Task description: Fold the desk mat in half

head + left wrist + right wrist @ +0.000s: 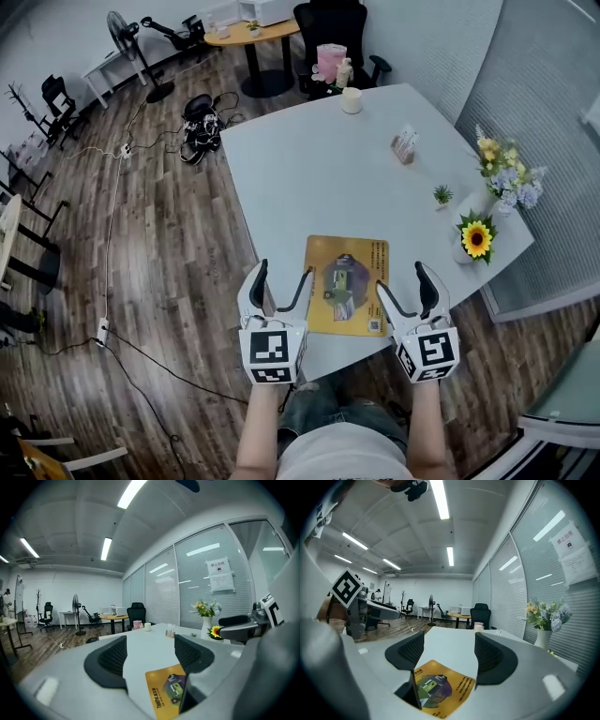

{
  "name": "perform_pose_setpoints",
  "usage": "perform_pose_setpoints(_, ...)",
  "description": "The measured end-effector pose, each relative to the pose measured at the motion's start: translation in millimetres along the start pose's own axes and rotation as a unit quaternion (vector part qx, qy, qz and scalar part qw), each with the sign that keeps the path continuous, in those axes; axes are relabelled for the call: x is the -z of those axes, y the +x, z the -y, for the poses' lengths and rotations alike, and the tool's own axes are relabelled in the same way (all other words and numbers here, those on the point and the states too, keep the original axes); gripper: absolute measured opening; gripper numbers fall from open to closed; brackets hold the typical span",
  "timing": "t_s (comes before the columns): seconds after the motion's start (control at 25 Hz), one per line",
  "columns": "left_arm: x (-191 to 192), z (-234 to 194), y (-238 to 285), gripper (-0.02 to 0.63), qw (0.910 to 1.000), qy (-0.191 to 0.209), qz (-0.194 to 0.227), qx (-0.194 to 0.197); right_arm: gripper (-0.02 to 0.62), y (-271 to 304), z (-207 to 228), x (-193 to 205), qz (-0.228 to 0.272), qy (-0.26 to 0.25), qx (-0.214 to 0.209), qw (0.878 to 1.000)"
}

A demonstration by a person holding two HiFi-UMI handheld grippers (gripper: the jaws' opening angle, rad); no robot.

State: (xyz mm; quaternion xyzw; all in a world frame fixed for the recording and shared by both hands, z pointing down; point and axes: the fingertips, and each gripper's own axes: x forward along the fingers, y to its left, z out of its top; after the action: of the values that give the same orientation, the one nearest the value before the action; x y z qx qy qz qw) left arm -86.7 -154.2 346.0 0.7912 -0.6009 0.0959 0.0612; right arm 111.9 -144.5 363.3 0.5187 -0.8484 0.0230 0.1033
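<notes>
Approach stage, seemingly: left gripper (283,274) and right gripper (403,278), both wide-open and empty, flank the flat desk mat (347,284); next, pinch its near corners.

The pale grey tabletop (309,159) carried a yellow desk mat (347,284) lying flat at its six o'clock edge, a white cup (352,100) at twelve, a card holder (405,144) at one, and flowers (506,173) around three.

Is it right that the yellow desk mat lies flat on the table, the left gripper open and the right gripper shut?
No: the right gripper is open too, as the right gripper view shows. The desk mat lies flat on the table, the left gripper open.
</notes>
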Motion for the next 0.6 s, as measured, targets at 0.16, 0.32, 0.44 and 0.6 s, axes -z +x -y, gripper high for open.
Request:
perform_pose_setpoints(0.16,1.7,-5.4,26.9,0.305,0.9999,0.006,-0.012,0.009,0.344,22.1,7.8,6.4,-0.013,0.003,-0.003,1.0)
perform_pose_setpoints(0.32,10.1,-9.8,43.7,0.305,0.9995,0.01,-0.024,0.017,0.344,35.3,12.1,19.6,-0.029,0.008,-0.007,1.0)
perform_pose_setpoints(0.44,17.9,-13.5,53.1,0.305,0.9991,0.014,-0.035,0.019,0.344,41.8,15.6,27.8,-0.041,0.006,-0.009,0.999)
perform_pose_setpoints(0.6,33.8,-11.2,61.7,0.304,0.9972,0.028,-0.054,0.043,0.344,45.0,18.6,41.2,-0.061,0.0,-0.014,0.998)
